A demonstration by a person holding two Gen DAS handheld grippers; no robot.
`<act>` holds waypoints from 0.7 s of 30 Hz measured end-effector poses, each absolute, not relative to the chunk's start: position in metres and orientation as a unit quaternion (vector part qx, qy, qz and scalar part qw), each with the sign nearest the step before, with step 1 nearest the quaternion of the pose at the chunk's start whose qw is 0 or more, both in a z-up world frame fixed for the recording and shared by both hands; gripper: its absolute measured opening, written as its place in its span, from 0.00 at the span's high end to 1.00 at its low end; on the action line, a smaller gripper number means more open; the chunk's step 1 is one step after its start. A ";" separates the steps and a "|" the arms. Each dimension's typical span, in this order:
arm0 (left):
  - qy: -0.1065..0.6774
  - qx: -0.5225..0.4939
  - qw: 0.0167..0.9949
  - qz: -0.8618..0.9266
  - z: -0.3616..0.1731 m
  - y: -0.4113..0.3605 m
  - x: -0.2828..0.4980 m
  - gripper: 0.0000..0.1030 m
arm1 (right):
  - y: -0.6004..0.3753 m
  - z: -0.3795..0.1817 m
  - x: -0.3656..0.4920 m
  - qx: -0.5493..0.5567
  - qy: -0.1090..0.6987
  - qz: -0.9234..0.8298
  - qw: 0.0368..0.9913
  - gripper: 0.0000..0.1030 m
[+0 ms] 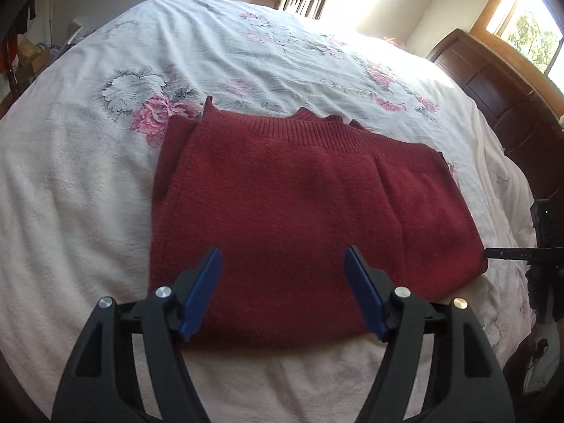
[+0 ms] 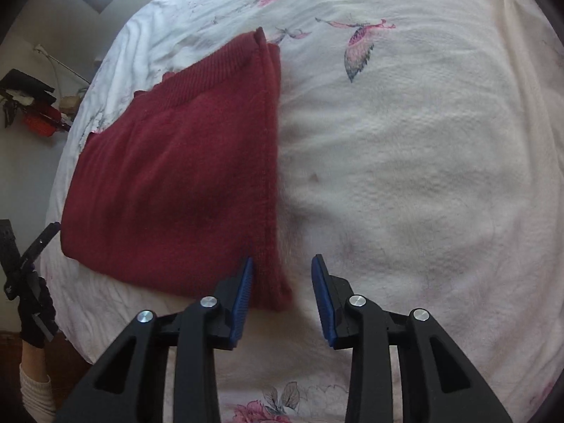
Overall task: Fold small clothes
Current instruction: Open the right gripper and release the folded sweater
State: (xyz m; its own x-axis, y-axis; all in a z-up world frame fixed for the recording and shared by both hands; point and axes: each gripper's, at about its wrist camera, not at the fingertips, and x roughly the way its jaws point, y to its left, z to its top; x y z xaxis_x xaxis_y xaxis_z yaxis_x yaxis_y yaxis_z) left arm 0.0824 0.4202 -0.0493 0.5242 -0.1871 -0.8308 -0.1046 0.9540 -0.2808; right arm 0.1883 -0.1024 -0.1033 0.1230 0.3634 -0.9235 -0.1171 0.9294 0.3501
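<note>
Left gripper [image 1: 283,257]: jaws spread wide, blue fingers [image 1: 206,289] empty, poised over the near edge of the folded red sweater [image 1: 299,208]. No fabric sits between the fingers.

Right gripper [image 2: 282,264]: jaws wide apart, holding nothing. Its left pad [image 2: 243,299] lies at the sweater's near right corner [image 2: 271,282]; whether it touches the fabric cannot be told. Its other pad stands over bare bedspread.

In the left wrist view the sweater lies flat at centre frame, folded into a rough rectangle, with its ribbed band [image 1: 345,137] along the far edge at 12 o'clock. In the right wrist view the same garment [image 2: 176,183] runs from 6 to 11 o'clock, one long straight edge facing the open bedspread.

The sweater rests on a white bedspread [image 1: 70,183] printed with pink and grey flowers.

At 8 o'clock in the right wrist view, a dark-gloved hand [image 2: 35,317] grips the other tool.

At 2 o'clock in the left wrist view stands a dark wooden headboard [image 1: 493,88], with a bright window [image 1: 528,24] beyond it.
</note>
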 end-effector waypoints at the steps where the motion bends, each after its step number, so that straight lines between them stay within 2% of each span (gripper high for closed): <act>1: 0.491 -0.146 0.858 -0.020 -0.051 0.416 0.086 0.27 | -0.104 -0.106 0.187 0.114 0.648 0.168 0.734 0.84; 2: 0.492 -0.148 0.858 -0.024 -0.052 0.413 0.088 0.27 | -0.105 -0.106 0.187 0.126 0.651 0.170 0.729 0.88; 6: 0.495 -0.168 0.852 -0.033 -0.057 0.407 0.092 0.27 | -0.104 -0.092 0.186 0.126 0.639 0.162 0.742 0.91; 9: 0.508 -0.146 0.849 -0.023 -0.068 0.402 0.094 0.27 | -0.105 -0.097 0.184 0.097 0.649 0.126 0.744 0.93; 10: 0.515 -0.143 0.845 -0.021 -0.074 0.402 0.095 0.27 | -0.107 -0.105 0.182 0.085 0.658 0.107 0.741 1.00; 12: 0.528 -0.145 0.837 -0.017 -0.086 0.405 0.095 0.27 | -0.104 -0.123 0.177 0.004 0.671 0.062 0.739 1.00; 16: 0.526 -0.145 0.838 -0.025 -0.095 0.409 0.091 0.27 | -0.120 -0.126 0.172 0.048 0.662 0.087 0.743 1.00; 21: 0.507 -0.161 0.846 -0.018 -0.079 0.410 0.096 0.27 | -0.129 -0.093 0.184 0.110 0.618 0.114 0.770 0.84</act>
